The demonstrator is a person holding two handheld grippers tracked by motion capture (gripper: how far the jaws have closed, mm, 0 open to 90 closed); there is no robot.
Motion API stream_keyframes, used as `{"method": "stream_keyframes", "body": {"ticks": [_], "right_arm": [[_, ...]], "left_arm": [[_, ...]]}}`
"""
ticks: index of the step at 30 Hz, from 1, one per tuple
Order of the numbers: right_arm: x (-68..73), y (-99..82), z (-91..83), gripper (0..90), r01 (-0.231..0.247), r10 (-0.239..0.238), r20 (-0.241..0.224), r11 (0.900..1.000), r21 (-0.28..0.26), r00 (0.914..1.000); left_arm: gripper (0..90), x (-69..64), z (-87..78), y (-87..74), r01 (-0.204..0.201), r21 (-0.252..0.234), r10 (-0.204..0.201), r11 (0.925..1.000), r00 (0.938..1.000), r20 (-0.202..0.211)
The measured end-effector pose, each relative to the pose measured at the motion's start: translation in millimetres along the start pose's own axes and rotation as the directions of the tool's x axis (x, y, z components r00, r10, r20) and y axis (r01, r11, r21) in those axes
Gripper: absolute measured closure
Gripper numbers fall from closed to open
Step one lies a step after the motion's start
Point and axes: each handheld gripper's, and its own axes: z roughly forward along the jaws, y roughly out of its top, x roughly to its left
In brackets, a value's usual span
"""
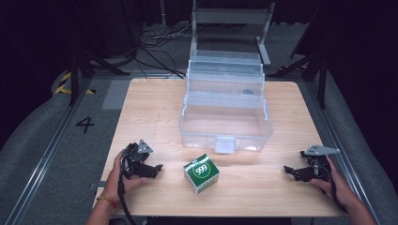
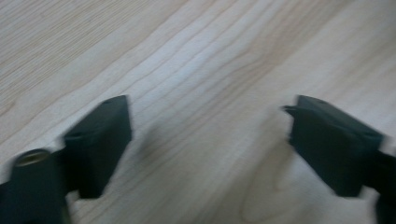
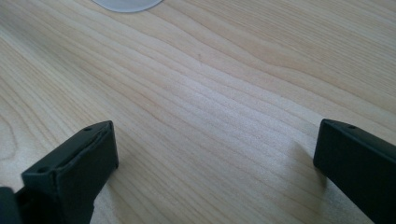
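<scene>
A small green and white box point(image 1: 201, 174) marked 999 sits on the wooden table point(image 1: 150, 117) near the front edge, in front of a clear plastic organiser box point(image 1: 225, 123) with its tiered trays folded open. My left gripper point(image 1: 158, 169) rests on the table left of the small box, open, its jaws wide apart over bare wood point(image 2: 205, 121). My right gripper point(image 1: 287, 169) lies at the front right, open too, with nothing between its jaws point(image 3: 215, 140). Both point inward toward the small box.
The organiser has a white latch point(image 1: 225, 145) on its front wall. A pale rounded edge point(image 3: 127, 4) shows at the top of the right gripper view. Off the table lie dark floor, cables and stand legs point(image 1: 94, 61). A metal frame point(image 1: 230, 18) stands behind.
</scene>
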Motion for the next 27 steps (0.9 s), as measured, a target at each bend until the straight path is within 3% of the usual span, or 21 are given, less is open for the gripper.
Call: {"method": "stream_keyframes", "body": {"ticks": [2,4,5,6,7,10,13,16,19,20,22,23,24,25,27], "right_arm": [[0.0,0.0,0.0,0.0,0.000,0.000,0.000,1.0000,0.000,1.0000],[0.0,0.0,0.0,0.0,0.000,0.000,0.000,1.0000,0.000,1.0000],[0.0,0.0,0.0,0.0,0.000,0.000,0.000,1.0000,0.000,1.0000],[0.0,0.0,0.0,0.0,0.000,0.000,0.000,1.0000,0.000,1.0000],[0.0,0.0,0.0,0.0,0.000,0.000,0.000,1.0000,0.000,1.0000],[0.0,0.0,0.0,0.0,0.000,0.000,0.000,1.0000,0.000,1.0000],[0.0,0.0,0.0,0.0,0.000,0.000,0.000,1.0000,0.000,1.0000],[0.0,0.0,0.0,0.0,0.000,0.000,0.000,1.0000,0.000,1.0000],[0.0,0.0,0.0,0.0,0.000,0.000,0.000,1.0000,0.000,1.0000],[0.0,0.0,0.0,0.0,-0.001,0.001,0.000,1.0000,0.000,1.0000],[0.0,0.0,0.0,0.0,0.000,0.000,0.000,1.0000,0.000,1.0000],[0.0,0.0,0.0,0.0,0.000,0.000,0.000,1.0000,0.000,1.0000],[0.0,0.0,0.0,0.0,0.000,0.000,0.000,1.0000,0.000,1.0000],[0.0,0.0,0.0,0.0,0.000,0.000,0.000,1.0000,0.000,1.0000],[0.0,0.0,0.0,0.0,0.000,0.000,0.000,1.0000,0.000,1.0000]], "left_arm": [[24.2,-4.0,-6.6,0.8,-0.024,-0.010,0.024,0.9997,0.9990,0.038],[12.5,-7.2,-14.0,2.8,-0.027,-0.017,0.028,0.9995,0.9984,0.049],[20.6,-6.2,-21.9,6.1,0.005,0.002,-0.005,1.0000,0.9969,0.078],[19.7,-5.8,-24.2,7.2,0.043,0.004,-0.043,0.9991,0.9940,0.100],[18.5,-4.7,-26.4,8.9,0.050,0.014,-0.051,0.9987,0.9904,0.128],[16.8,-7.6,-31.4,13.0,0.047,0.022,-0.049,0.9987,0.9913,0.122],[17.8,-17.6,-38.4,20.3,0.005,0.017,-0.007,0.9998,0.9919,0.127],[16.6,-32.1,-44.6,29.1,-0.049,0.005,0.048,0.9988,0.9814,0.186],[16.5,-45.8,-47.0,38.5,-0.097,0.024,0.090,0.9950,0.9762,0.197],[16.2,-49.7,-47.1,41.4,-0.095,0.030,0.087,0.9950,0.9760,0.199],[28.8,-56.2,-46.2,47.0,-0.104,0.071,0.089,0.9920,0.9777,0.190],[25.8,-58.9,-44.8,49.5,-0.083,0.083,0.068,0.9931,0.9820,0.176],[12.6,-59.8,-44.0,52.5,-0.069,0.081,0.055,0.9943,0.9845,0.166],[10.1,-60.5,-44.0,54.3,-0.064,0.069,0.051,0.9956,0.9832,0.175],[24.9,-61.6,-44.3,56.5,-0.066,0.061,0.053,0.9960,0.9818,0.182]]}}
